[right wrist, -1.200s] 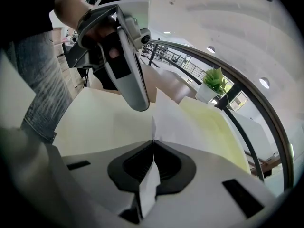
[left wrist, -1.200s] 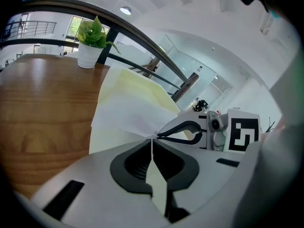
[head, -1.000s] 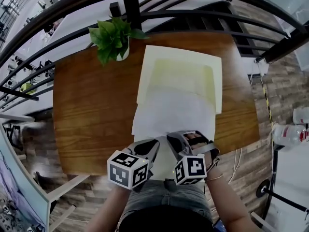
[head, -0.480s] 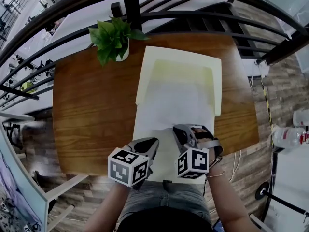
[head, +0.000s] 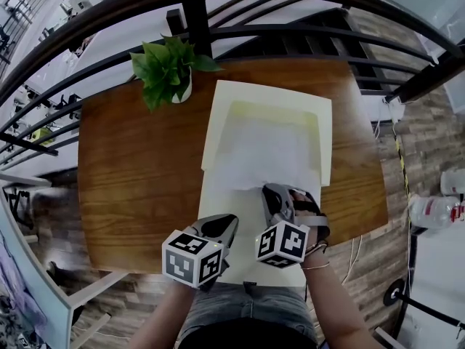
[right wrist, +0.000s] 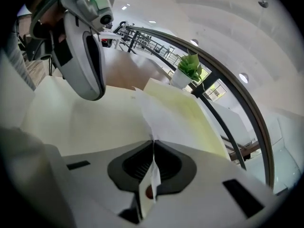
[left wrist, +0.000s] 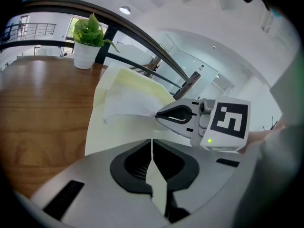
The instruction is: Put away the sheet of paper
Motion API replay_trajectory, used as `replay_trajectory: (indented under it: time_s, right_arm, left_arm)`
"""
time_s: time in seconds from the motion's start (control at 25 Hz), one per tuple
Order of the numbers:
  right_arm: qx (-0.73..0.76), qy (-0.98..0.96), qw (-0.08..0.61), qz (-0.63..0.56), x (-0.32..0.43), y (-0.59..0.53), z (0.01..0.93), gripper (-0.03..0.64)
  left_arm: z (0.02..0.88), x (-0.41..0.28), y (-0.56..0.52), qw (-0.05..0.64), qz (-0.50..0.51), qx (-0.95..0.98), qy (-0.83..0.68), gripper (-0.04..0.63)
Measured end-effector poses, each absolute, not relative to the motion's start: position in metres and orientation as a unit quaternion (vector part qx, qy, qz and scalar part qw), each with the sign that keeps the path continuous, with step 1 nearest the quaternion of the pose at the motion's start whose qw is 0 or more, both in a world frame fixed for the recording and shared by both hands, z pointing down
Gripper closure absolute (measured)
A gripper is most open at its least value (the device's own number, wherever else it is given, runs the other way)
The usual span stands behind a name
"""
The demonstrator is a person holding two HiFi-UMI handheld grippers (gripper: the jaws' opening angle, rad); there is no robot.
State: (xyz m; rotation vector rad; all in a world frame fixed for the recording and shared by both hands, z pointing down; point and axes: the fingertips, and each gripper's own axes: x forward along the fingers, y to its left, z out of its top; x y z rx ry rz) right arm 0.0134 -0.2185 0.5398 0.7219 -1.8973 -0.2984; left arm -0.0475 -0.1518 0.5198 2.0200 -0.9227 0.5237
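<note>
A white sheet of paper (head: pixel 272 151) lies partly inside an open cream folder (head: pixel 269 97) on the wooden table (head: pixel 138 173). My right gripper (head: pixel 270 192) is shut on the sheet's near edge; its own view shows the paper (right wrist: pixel 164 120) pinched between the jaws (right wrist: pixel 153 139). The folder's lower flap (head: pixel 231 209) reaches over the table's near edge. My left gripper (head: pixel 229 222) is shut on this flap's near left part, and a thin cream edge runs between its jaws (left wrist: pixel 152 141). In the left gripper view, the right gripper (left wrist: pixel 159 114) holds the sheet (left wrist: pixel 128 103).
A potted green plant (head: pixel 168 67) stands at the table's far left corner, just left of the folder. A dark curved railing (head: pixel 218 6) runs behind the table. Bare wood lies left of the folder. Floor and cables show to the right (head: pixel 356 242).
The right gripper has pushed the white sheet away from me, deeper into the folder, so less paper shows on the lower flap. The left gripper has stayed almost in place.
</note>
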Motion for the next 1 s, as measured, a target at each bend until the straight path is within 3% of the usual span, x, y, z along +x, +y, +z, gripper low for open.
replay_trajectory:
  time_s: [1.0]
  right_arm:
    - [0.364,-0.778,0.509,-0.061,0.018,-0.288,0.554,0.583]
  left_arm:
    - [0.521,-0.054,-0.172,0.426,0.196,0.79,-0.395,0.571]
